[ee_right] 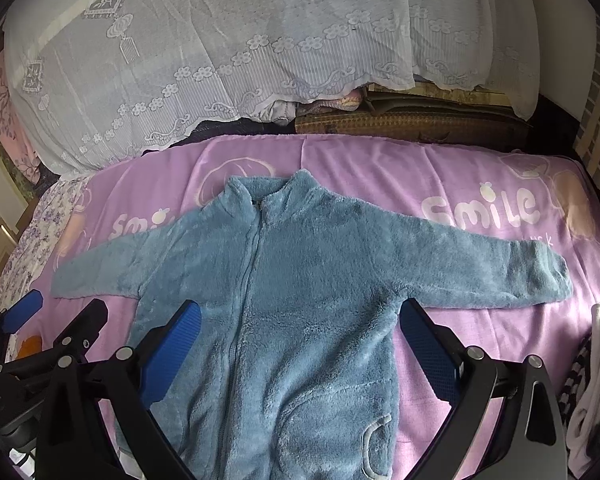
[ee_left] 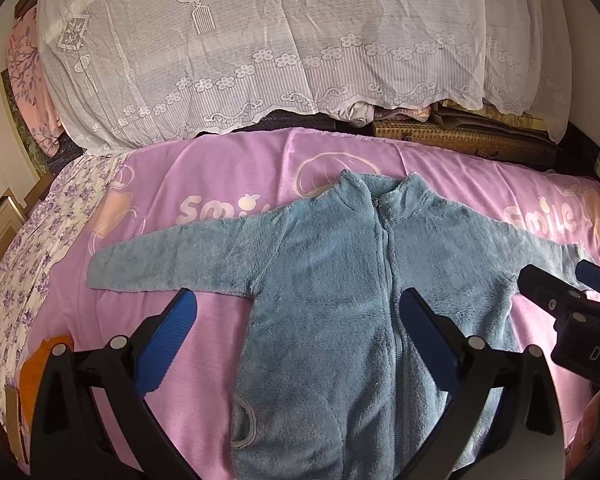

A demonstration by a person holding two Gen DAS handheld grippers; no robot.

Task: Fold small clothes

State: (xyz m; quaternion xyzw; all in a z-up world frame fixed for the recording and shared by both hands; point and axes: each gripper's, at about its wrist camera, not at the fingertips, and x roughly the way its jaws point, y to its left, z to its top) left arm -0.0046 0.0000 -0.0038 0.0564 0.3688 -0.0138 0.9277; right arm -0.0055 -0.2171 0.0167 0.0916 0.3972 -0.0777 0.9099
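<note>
A small blue fleece zip jacket [ee_left: 332,280] lies flat, front up, on a pink "smile" blanket [ee_left: 228,184], both sleeves spread out sideways. It also shows in the right wrist view [ee_right: 308,280]. My left gripper [ee_left: 298,320] is open and empty, hovering over the jacket's left half. My right gripper [ee_right: 300,328] is open and empty over the jacket's right half. The right gripper also shows at the right edge of the left wrist view [ee_left: 560,284], near the right sleeve's cuff. The left gripper shows at the left edge of the right wrist view [ee_right: 56,312].
A white lace cover [ee_left: 260,40] drapes over a bulky pile behind the blanket. A woven brown mat [ee_left: 460,136] lies at the back right. A floral sheet [ee_left: 28,260] lies on the left. An orange item [ee_left: 40,364] sits at the lower left; white and striped cloth [ee_right: 592,380] at the right.
</note>
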